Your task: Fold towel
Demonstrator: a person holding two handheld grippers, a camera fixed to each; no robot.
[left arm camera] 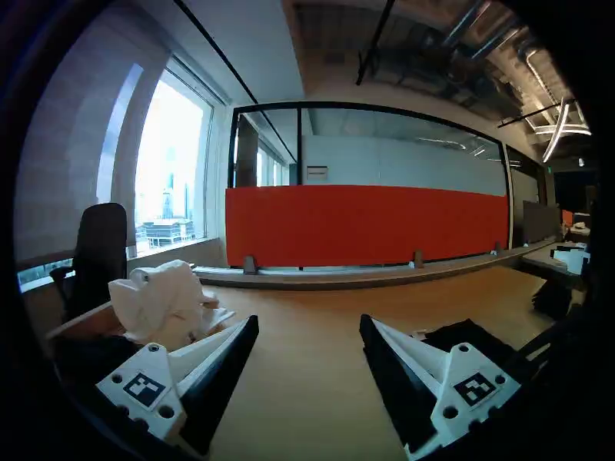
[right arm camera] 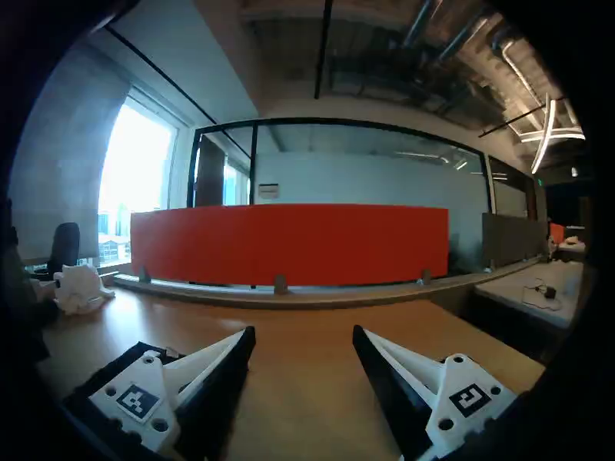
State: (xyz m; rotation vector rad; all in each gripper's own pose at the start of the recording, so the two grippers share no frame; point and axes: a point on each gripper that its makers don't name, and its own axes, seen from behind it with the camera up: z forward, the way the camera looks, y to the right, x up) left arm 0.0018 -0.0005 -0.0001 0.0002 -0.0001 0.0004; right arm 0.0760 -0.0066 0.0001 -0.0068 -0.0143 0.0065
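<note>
Left tongs [left arm camera: 308, 320] and right tongs [right arm camera: 303, 330] gape; towel [left arm camera: 163, 302] crumpled.

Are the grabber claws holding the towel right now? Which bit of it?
No, nothing is held. The left gripper and the right gripper are both open above the desk. The white towel sits bunched up off to the side.

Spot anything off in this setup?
Only the towel: it sits crumpled in a heap toward the desk's left side, not spread flat. The left gripper and right gripper are open, empty.
</note>
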